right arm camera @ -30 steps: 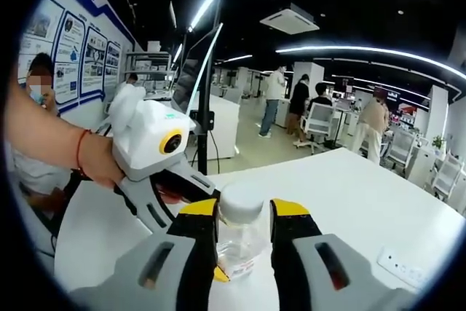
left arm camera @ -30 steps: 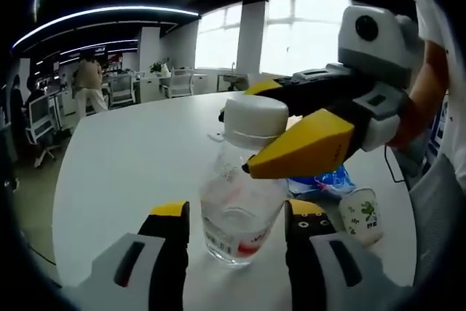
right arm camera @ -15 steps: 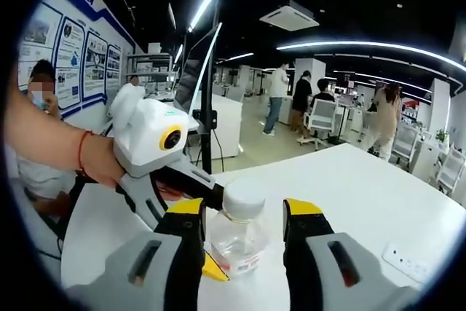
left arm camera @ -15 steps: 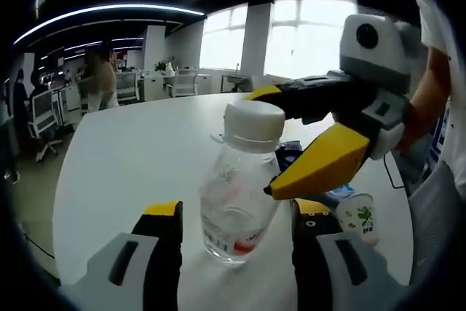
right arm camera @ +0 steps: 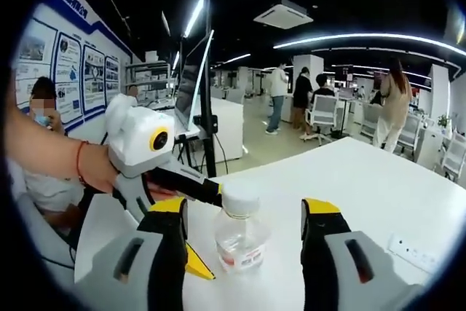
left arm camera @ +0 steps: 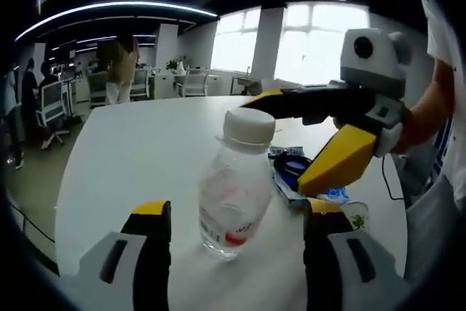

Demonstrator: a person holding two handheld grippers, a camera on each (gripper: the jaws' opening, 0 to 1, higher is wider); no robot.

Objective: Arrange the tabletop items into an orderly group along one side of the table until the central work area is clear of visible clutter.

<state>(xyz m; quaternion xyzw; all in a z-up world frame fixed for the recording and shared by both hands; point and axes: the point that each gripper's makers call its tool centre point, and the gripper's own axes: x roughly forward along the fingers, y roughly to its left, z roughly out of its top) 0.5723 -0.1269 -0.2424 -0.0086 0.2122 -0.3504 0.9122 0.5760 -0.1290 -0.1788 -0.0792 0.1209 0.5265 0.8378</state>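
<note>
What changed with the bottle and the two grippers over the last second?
The right gripper opened: a second ago its jaws were shut on the bottle's cap, now they stand wide apart and clear of it. The left gripper also spread its jaws wider. The bottle stayed upright on the white table.

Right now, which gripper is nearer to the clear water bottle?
Roughly even; I can't tell. Left gripper and right gripper are both open, jaws on either side of the water bottle without touching it, approaching from opposite sides.
</note>
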